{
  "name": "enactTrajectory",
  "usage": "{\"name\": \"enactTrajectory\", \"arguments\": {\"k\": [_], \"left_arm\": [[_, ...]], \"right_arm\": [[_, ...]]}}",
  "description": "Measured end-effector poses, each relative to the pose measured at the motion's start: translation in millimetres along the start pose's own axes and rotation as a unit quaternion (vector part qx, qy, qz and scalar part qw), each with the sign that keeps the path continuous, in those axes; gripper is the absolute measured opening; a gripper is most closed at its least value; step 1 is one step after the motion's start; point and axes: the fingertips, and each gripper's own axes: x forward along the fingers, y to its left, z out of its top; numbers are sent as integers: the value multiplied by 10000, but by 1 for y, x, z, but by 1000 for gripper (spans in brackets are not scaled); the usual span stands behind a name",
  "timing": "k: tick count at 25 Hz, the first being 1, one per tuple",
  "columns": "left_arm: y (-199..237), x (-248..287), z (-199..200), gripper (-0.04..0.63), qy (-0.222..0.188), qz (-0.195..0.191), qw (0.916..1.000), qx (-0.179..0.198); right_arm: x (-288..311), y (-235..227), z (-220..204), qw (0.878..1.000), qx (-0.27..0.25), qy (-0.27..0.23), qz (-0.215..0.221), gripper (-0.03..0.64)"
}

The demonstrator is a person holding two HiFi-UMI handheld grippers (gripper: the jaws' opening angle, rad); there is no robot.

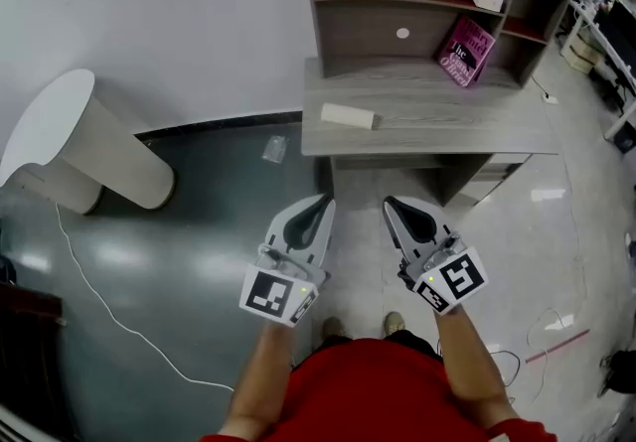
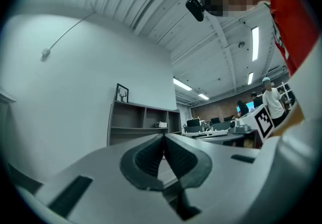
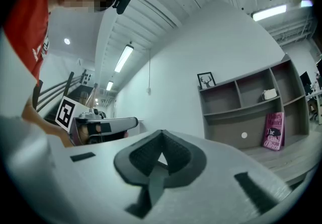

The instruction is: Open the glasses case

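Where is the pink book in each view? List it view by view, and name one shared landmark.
Head view: pink book at upper right, low in the grey shelf unit.
Left gripper view: not in it.
Right gripper view: near the right edge, in the lower bay.
Shared landmark: the grey shelf unit, seen in all three.

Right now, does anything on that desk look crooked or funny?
Yes. The pink book leans tilted in the shelf instead of standing straight, and the pale glasses case lies slanted near the left front edge of the desk.

Glasses case on grey desk
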Motion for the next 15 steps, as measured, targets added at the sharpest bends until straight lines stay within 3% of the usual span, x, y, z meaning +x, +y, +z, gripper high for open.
{"name": "enactTrajectory", "arguments": {"k": [9, 15], "left_arm": [[50, -16, -12, 9, 14, -87, 9999, -53], [78, 1, -26, 9, 130, -144, 9997, -115]], "right_arm": [[36, 22, -11, 9996, -176, 137, -200, 3], [56, 0, -19, 9987, -248, 289, -350, 3]]}}
